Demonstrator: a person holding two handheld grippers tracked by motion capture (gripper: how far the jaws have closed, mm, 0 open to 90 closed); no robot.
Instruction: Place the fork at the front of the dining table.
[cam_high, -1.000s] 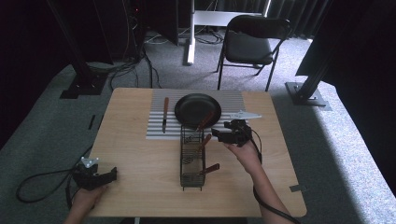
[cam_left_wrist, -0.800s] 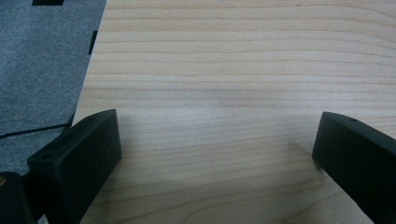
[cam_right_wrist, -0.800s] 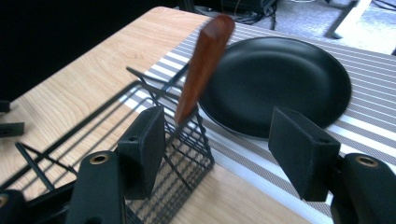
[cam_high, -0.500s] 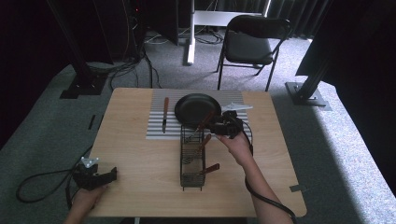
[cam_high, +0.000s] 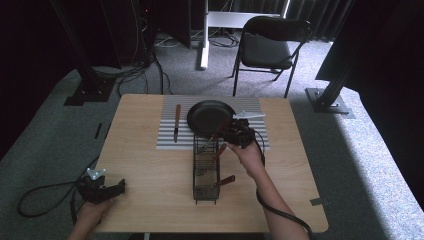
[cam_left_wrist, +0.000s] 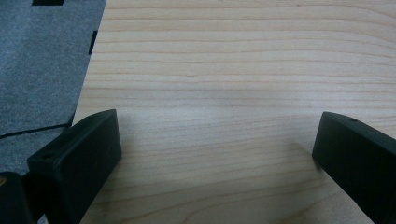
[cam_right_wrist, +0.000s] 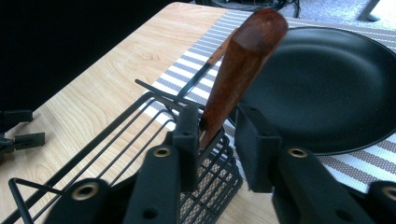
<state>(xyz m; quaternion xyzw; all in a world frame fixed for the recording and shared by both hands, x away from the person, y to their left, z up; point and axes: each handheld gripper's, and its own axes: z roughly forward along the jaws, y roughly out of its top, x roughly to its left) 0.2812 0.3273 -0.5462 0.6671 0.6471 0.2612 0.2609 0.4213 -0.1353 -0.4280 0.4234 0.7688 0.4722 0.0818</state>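
Note:
A black wire basket stands mid-table, and a brown wooden utensil handle leans up out of its far end. My right gripper reaches in from the right with that handle between its jaws. The jaws have just been closing. In the right gripper view the handle rests against the left pad, and a thin gap is left at the right pad. My left gripper lies on the table near the front left corner, open, with bare wood between its jaws.
A black plate lies on a striped mat just behind the basket. A wooden-handled knife lies left of the plate, a pale utensil at its right. Another brown handle sticks out of the basket's near end.
My right gripper has moved left from beside the plate to the basket's far end, and its jaws have narrowed around the leaning handle. The left gripper has stayed put.

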